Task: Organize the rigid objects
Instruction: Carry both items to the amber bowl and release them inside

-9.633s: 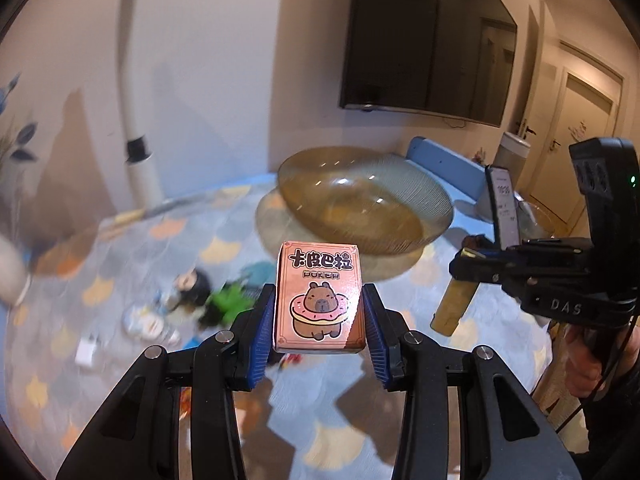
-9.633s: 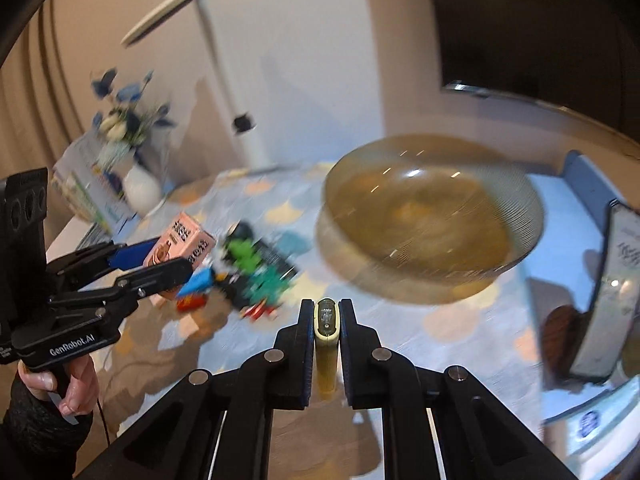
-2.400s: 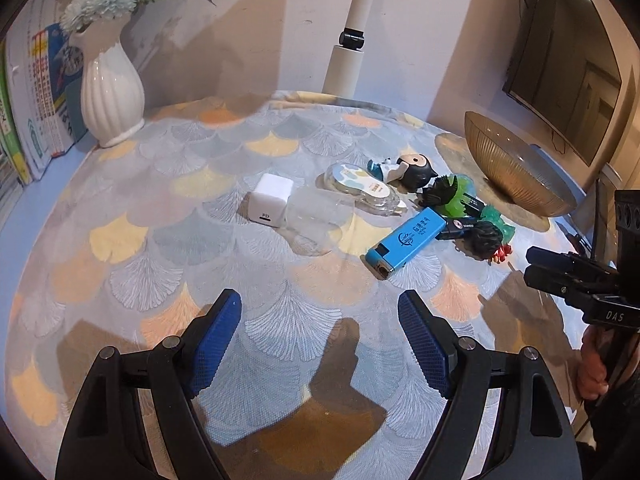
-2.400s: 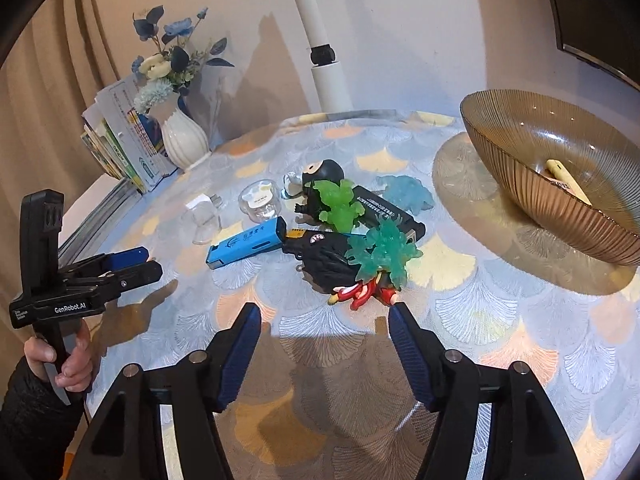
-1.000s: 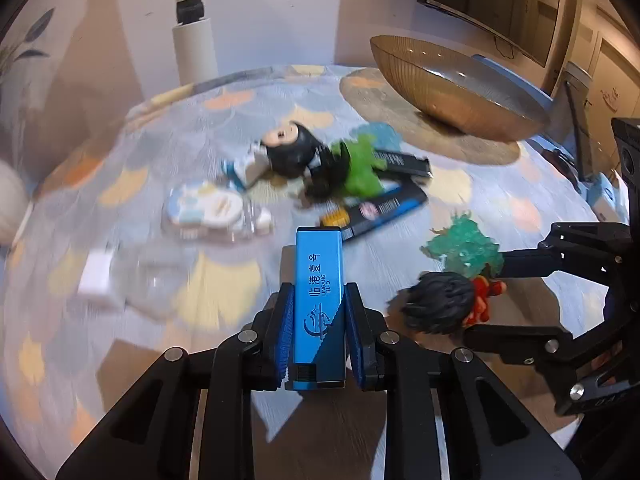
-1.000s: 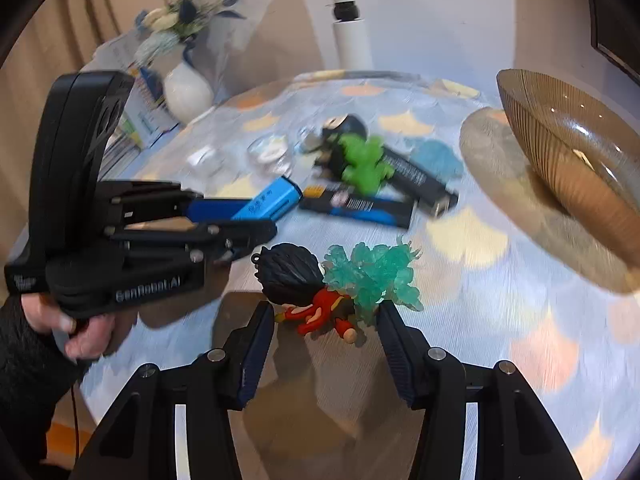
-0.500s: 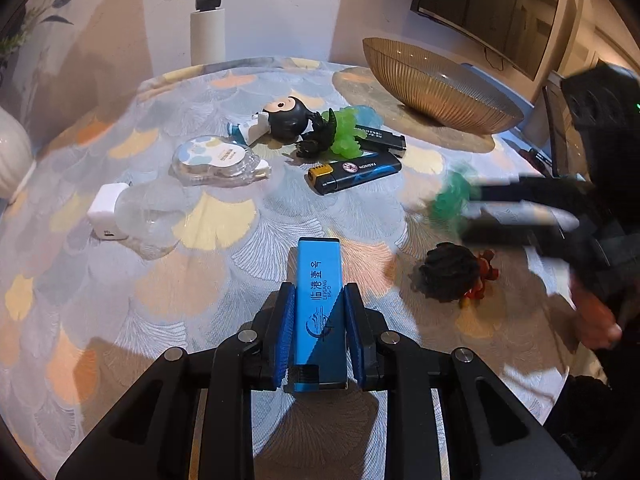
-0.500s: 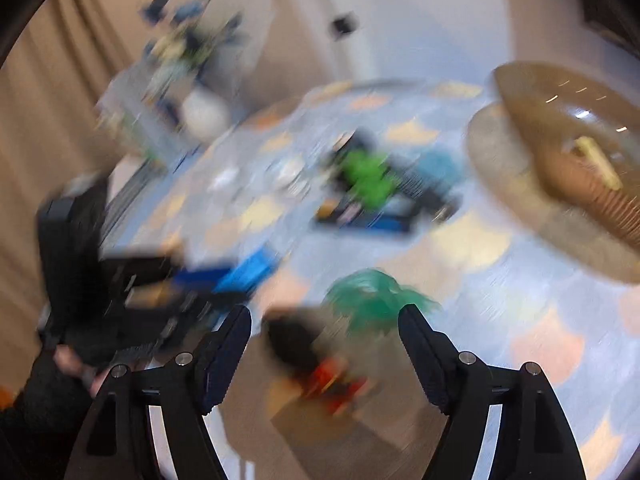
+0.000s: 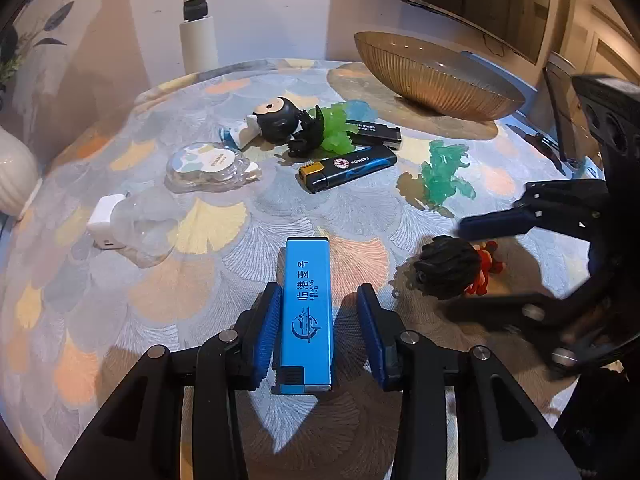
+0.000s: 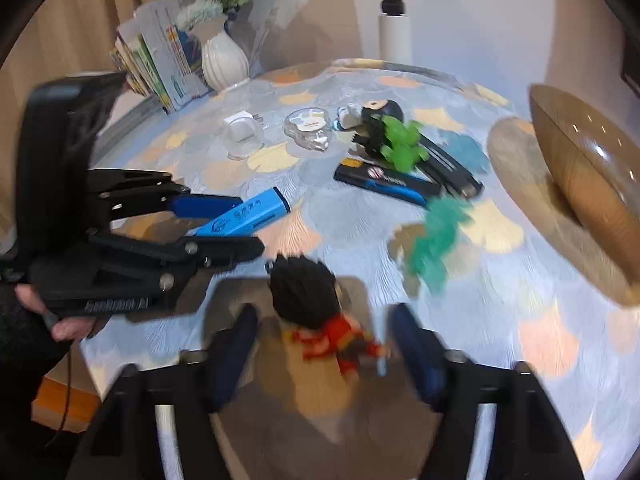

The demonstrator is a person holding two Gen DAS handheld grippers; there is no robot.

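The left hand-held gripper [image 9: 318, 334] is opening, its pads clear of the flat light-blue lighter [image 9: 307, 312] on the worktop [image 9: 208, 280]. The right hand-held gripper [image 10: 322, 350], closing unclenched around the spiky-haired red figurine [image 10: 320, 312], could knock it sideways.

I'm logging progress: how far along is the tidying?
Early. The left gripper, jaws opening, has the blue lighter between its pads. The right gripper, closing, straddles the spiky-haired figure. Other lighters, figures and the charger lie outside the bowl.
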